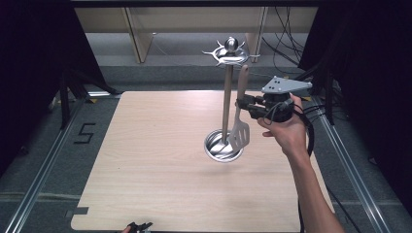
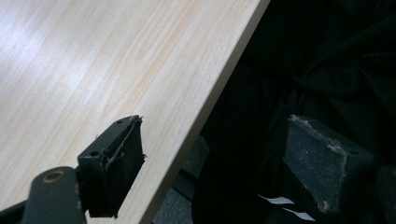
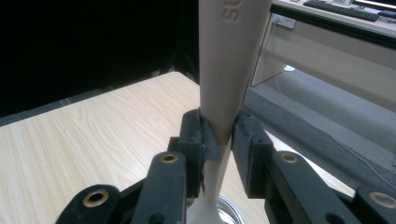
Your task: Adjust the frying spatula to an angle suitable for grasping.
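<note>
A pale wooden table (image 1: 160, 160) seen from above, with a person's right forearm reaching in from the lower right. The right hand (image 1: 286, 128) holds the right gripper (image 1: 243, 108) at about two o'clock from the table's middle. Its jaws are closed on the handle of a slotted spatula (image 1: 240, 126), which hangs upright with its slotted blade down and the handle tip pointing up.

Just beside the spatula, at its nine o'clock, stands a metal utensil stand (image 1: 226, 97): a thin upright pole rising from a round shiny base dish (image 1: 214, 145), topped by a ring of hooks (image 1: 228, 53) with a ball on top. The spatula blade hangs over the dish's three o'clock edge; whether it touches the dish cannot be told.

In the right gripper view, the two black jaws press on either side of the cream spatula handle (image 3: 224, 70) where it narrows, with the table behind.

The left gripper (image 1: 138, 226) sits at the table's six o'clock edge. In the left gripper view, its jaws stand wide apart with nothing between them, one over the table edge (image 2: 210, 98) and one over dark floor.
</note>
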A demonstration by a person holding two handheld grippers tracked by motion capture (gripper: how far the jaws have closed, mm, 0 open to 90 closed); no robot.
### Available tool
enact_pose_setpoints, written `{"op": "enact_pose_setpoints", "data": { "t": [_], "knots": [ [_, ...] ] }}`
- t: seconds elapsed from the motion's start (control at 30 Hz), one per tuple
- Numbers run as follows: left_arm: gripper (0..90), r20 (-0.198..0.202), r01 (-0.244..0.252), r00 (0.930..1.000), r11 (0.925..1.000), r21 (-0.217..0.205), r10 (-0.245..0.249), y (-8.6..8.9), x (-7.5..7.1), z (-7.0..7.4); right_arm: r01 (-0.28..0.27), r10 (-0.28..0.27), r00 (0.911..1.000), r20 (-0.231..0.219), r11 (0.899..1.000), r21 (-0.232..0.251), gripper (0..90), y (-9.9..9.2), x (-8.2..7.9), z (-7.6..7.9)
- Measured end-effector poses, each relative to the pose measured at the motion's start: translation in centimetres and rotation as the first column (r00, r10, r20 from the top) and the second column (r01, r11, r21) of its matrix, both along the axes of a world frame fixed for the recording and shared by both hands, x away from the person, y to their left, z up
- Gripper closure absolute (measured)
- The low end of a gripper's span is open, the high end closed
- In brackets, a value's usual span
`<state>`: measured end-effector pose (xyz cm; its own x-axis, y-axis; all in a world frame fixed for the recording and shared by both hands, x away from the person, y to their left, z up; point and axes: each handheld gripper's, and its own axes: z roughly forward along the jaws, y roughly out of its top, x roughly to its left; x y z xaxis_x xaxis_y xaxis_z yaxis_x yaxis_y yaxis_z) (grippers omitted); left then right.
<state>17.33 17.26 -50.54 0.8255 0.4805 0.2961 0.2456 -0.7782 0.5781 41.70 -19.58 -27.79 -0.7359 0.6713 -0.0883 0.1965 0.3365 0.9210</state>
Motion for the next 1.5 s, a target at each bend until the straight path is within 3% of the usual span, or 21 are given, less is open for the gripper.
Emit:
{"op": "enact_pose_setpoints", "data": {
  "t": [0.33,0.47,0.5,0.57,0.7,0.83,0.93,1.0,1.17,1.3,1.4,1.43,1.5],
  "knots": [
    [19.1,0.001,-0.001,1.0,1.0,0.0,0.001,0.0,0.0,0.0,-0.001,0.002,1.0,-0.009,0.998,0.056,66.9,-0.2,-0.9,-0.4],
    [19.1,-0.001,0.002,1.0,1.0,0.001,-0.002,0.0,0.0,0.0,0.013,-0.015,0.9996,0.024,0.998,0.06,61.9,-0.7,-1.4,-0.8],
    [19.1,-0.015,0.012,0.9998,0.9999,-0.004,-0.012,-0.1,0.1,-0.1,0.009,-0.01,0.9996,0.024,0.998,0.066,61.2,-0.8,-1.5,-1.0],
    [19.1,0.002,0.0,1.0,1.0,0.001,0.0,0.0,0.0,0.0,0.002,-0.003,0.9999,0.015,0.997,0.083,58.9,-1.0,-1.9,-1.4],
    [19.1,-0.002,0.0,1.0,1.0,0.0,0.0,0.0,0.0,0.0,0.03,-0.032,0.9992,0.024,0.997,0.078,54.0,-1.9,-3.2,-2.6],
    [19.1,-0.005,0.001,1.0,1.0,-0.003,-0.001,0.0,0.0,0.0,0.025,-0.027,0.9995,0.018,0.995,0.093,52.3,-2.3,-3.7,-3.5],
    [19.1,-0.003,0.001,1.0,1.0,-0.003,-0.001,0.0,0.0,0.0,0.025,-0.027,0.9991,0.033,0.998,0.066,51.7,-2.7,-4.2,-4.2],
    [19.1,-0.013,0.007,0.9999,1.0,-0.003,-0.007,0.0,0.1,0.0,0.034,-0.035,0.9993,0.016,0.998,0.055,50.3,-2.6,-4.2,-4.8],
    [19.1,0.003,0.001,1.0,1.0,-0.001,-0.001,0.0,0.0,0.0,0.02,-0.019,0.9997,-0.014,0.999,0.036,49.1,-2.5,-4.4,-5.7],
    [19.1,0.006,-0.002,1.0,1.0,-0.004,0.002,0.0,0.0,0.1,0.012,-0.011,0.9997,-0.019,1.0,0.023,47.3,-2.4,-4.6,-6.1],
    [19.1,-0.004,0.006,1.0,1.0,-0.007,-0.006,-0.1,0.0,0.0,0.026,-0.026,0.9997,-0.003,0.999,0.023,46.0,-2.4,-4.5,-6.4],
    [19.1,-0.002,0.002,1.0,1.0,-0.008,-0.002,-0.1,0.0,0.0,0.031,-0.031,0.9991,-0.03,0.999,0.018,45.7,-2.5,-4.7,-6.4],
    [19.1,0.005,0.002,1.0,1.0,-0.004,-0.002,-0.1,-0.1,0.1,0.026,-0.025,0.999,-0.038,1.0,0.012,44.6,-2.6,-4.6,-6.7]
  ]
}}
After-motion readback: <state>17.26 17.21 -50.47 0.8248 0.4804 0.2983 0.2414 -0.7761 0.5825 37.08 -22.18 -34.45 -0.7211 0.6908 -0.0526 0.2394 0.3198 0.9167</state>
